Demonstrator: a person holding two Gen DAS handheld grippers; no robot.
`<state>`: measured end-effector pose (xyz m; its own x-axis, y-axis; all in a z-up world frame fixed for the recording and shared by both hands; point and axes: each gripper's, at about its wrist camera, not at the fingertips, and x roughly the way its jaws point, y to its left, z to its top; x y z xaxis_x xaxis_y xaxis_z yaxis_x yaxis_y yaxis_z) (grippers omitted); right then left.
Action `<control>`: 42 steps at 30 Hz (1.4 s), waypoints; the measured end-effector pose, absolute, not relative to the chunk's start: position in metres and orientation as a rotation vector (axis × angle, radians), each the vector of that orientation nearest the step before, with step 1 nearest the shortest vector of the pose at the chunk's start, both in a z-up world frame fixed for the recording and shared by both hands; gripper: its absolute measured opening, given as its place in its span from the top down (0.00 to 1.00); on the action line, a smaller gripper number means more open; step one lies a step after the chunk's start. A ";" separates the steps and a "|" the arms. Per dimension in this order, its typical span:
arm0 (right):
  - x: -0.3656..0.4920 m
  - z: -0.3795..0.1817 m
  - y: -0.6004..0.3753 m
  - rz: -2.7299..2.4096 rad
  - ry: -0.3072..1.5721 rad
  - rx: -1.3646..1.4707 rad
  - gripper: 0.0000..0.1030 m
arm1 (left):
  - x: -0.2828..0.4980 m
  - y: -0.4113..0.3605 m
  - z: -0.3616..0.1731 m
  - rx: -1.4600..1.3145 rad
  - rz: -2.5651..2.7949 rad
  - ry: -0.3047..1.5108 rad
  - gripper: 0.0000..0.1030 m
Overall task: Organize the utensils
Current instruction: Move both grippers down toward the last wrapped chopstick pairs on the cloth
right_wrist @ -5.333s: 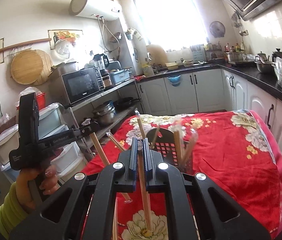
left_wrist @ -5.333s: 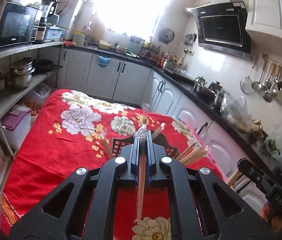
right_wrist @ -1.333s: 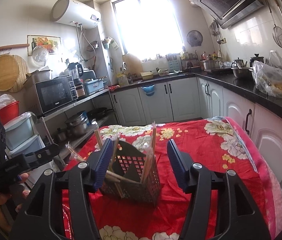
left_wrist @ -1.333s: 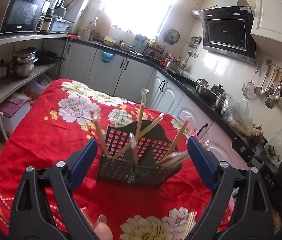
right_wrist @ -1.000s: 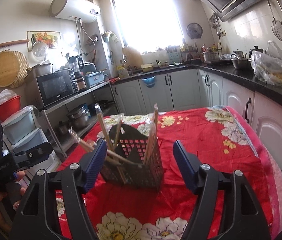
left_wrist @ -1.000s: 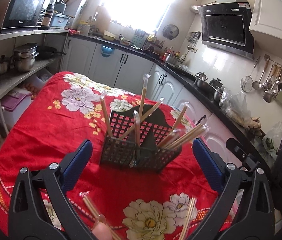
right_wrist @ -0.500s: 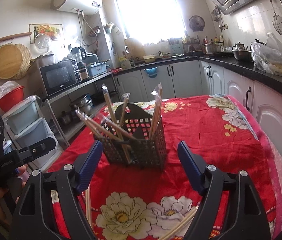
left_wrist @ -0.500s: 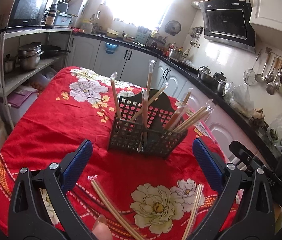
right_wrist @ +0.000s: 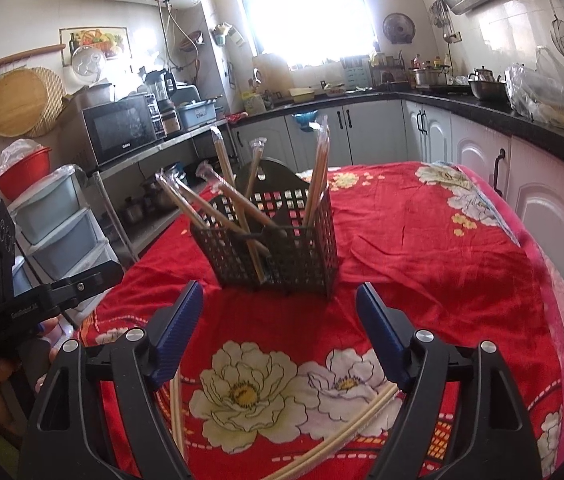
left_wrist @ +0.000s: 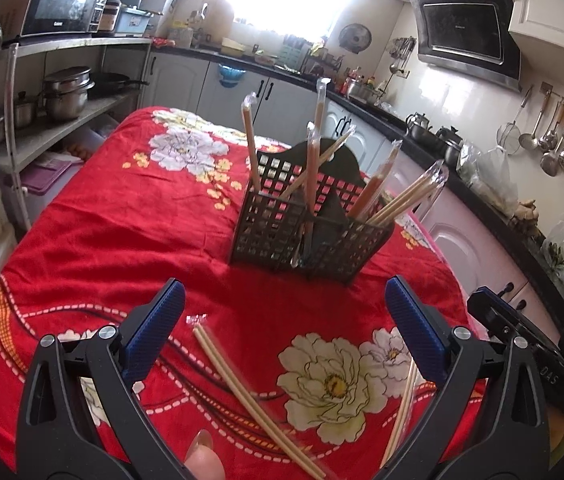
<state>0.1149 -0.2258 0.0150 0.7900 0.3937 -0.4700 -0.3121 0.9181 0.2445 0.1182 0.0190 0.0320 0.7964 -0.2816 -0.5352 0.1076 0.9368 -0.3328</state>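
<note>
A black mesh utensil holder [left_wrist: 305,232] stands on the red flowered tablecloth [left_wrist: 130,220] and holds several wrapped chopstick pairs upright. It also shows in the right wrist view [right_wrist: 278,240]. My left gripper [left_wrist: 282,312] is open and empty, short of the holder. A wrapped chopstick pair [left_wrist: 250,396] lies on the cloth between its fingers; another pair [left_wrist: 401,412] lies by the right finger. My right gripper [right_wrist: 280,312] is open and empty. A chopstick pair [right_wrist: 345,436] lies below it, and another pair [right_wrist: 178,416] lies by its left finger.
White cabinets under a black counter [right_wrist: 481,120] run along the right and back. A shelf rack [left_wrist: 62,128] with pots and a microwave [left_wrist: 62,0] stands to the left. Plastic drawers [right_wrist: 58,224] stand beside the table. The left gripper's body [right_wrist: 10,296] shows in the right wrist view.
Both grippers were shut on chopsticks over the holder, then opened. They have drawn back and lower from the holder, so loose chopstick pairs on the cloth have come into view.
</note>
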 end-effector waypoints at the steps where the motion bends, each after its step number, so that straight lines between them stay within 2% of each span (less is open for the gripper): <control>1: 0.115 0.011 -0.225 0.381 0.550 0.158 0.26 | 0.118 0.019 0.028 -0.294 -0.212 0.626 0.10; 28: 0.121 -0.052 -0.239 0.347 0.746 0.205 0.26 | 0.132 0.031 -0.049 -0.380 -0.219 0.840 0.11; 35: 0.126 -0.066 -0.255 0.298 0.791 0.246 0.26 | 0.143 0.031 -0.067 -0.425 -0.228 0.895 0.21; 42: 0.137 -0.080 -0.270 0.239 0.867 0.292 0.26 | 0.154 0.034 -0.071 -0.457 -0.219 0.915 0.22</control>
